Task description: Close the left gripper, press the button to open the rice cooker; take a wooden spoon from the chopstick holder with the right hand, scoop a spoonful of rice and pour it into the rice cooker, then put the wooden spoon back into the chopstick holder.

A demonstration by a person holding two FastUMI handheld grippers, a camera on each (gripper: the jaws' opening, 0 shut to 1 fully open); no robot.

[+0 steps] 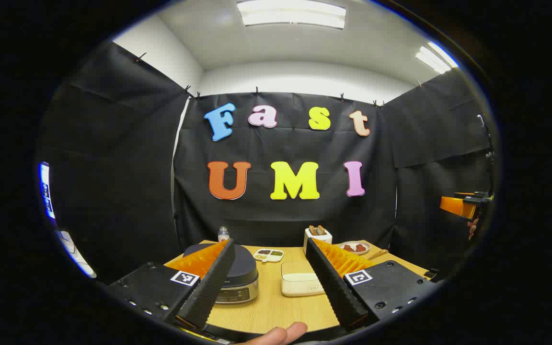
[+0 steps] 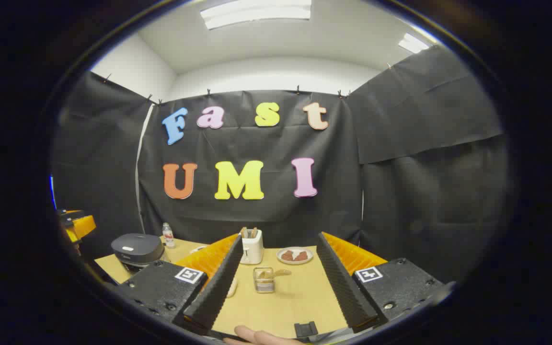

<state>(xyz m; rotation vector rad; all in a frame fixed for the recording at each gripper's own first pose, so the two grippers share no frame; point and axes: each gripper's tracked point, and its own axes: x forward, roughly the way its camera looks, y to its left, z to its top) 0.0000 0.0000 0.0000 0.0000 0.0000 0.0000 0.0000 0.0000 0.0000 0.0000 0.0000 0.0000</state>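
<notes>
Left gripper view: we see the left gripper (image 1: pixel 271 280) spread wide and holding nothing, above the wooden table (image 1: pixel 276 306). Its left finger (image 1: pixel 209 287) overlaps the closed rice cooker (image 1: pixel 240 278); a white lidded box (image 1: pixel 297 283) sits between the fingers. The chopstick holder (image 1: pixel 317 235) stands at the back, its contents too small to identify.

Right gripper view: we see the right gripper (image 2: pixel 278 282) likewise released and empty. The chopstick holder (image 2: pixel 252 247) and a small glass container (image 2: pixel 264 279) lie between its fingers; the rice cooker (image 2: pixel 137 249) sits far left.
</notes>
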